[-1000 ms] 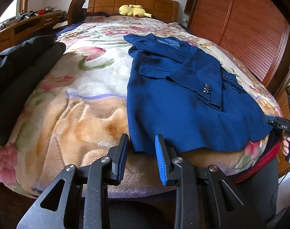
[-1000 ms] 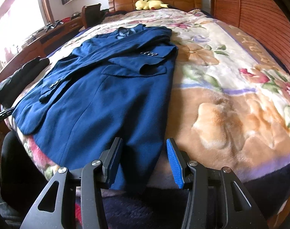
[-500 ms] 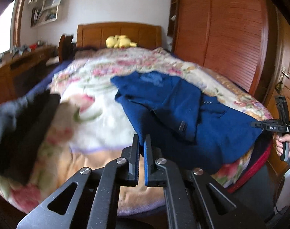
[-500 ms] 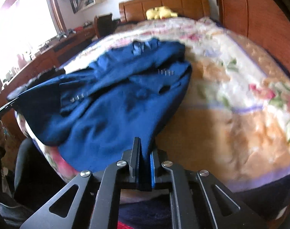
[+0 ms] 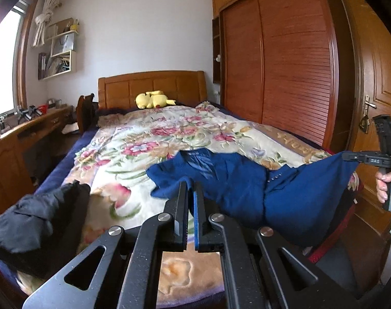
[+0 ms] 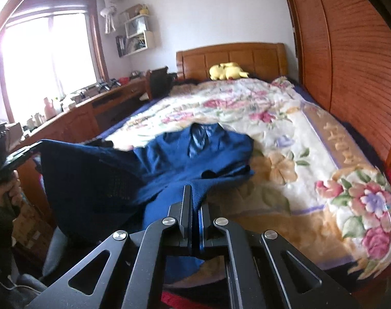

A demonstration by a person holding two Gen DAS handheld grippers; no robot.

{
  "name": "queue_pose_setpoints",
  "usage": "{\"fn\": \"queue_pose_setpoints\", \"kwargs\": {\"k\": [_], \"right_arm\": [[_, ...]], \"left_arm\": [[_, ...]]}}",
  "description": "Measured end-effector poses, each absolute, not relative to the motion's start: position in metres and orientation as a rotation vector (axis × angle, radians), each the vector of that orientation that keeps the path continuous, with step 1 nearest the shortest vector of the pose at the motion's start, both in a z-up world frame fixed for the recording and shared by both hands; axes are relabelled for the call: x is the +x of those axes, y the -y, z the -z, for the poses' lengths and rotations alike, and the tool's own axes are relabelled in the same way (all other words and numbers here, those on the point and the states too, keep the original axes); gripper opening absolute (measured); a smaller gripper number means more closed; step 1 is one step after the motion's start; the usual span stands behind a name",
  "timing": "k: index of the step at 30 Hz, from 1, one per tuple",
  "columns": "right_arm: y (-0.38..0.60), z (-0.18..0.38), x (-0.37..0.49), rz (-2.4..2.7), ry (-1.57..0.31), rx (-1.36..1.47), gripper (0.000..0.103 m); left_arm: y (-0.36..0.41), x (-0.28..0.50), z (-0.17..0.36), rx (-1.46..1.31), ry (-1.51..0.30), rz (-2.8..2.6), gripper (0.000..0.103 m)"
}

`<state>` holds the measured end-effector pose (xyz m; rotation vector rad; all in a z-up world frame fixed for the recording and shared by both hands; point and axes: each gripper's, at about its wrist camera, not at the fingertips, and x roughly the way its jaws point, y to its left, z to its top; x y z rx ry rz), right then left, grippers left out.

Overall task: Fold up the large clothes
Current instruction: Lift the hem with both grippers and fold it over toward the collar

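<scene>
A dark blue jacket [image 5: 246,180] lies collar-away on the floral blanket [image 5: 144,141] of the bed, with its near hem lifted off the bedding. My left gripper [image 5: 191,188] is shut on the hem's left corner; the right wrist view shows it at the far left [image 6: 28,150], held by a hand, with cloth hanging from it. My right gripper [image 6: 195,193] is shut on the hem's right corner of the jacket [image 6: 169,159]. It appears in the left wrist view [image 5: 349,155] with the raised blue corner stretched to it. Between the two corners the cloth sags.
A black garment [image 5: 35,221] lies on the bed's near left corner. A yellow plush toy [image 5: 154,100] rests by the wooden headboard. A cluttered desk [image 5: 28,131] runs along the left, a slatted wardrobe [image 5: 285,77] and a door [image 5: 375,90] stand right.
Both grippers went from open at the jacket's hem to shut on it. They then rose, pulling the hem up off the blanket while the collar end stays on the bed.
</scene>
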<state>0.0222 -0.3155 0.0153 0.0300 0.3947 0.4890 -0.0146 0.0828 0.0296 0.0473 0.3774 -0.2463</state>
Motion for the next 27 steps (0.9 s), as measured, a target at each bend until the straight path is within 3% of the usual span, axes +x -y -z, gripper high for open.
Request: {"fn": "queue_pose_setpoints", "kwargs": {"k": [16, 27], "right_arm": [[0.350, -0.058, -0.049, -0.499, -0.210, -0.022, 0.003], [0.328, -0.016, 0.049, -0.467, -0.359, -0.037, 0.003]], "left_arm": [[-0.078, -0.065, -0.101, 0.083, -0.219, 0.283, 0.003], [-0.066, 0.032, -0.075, 0.168, -0.343, 0.228, 0.003]]}}
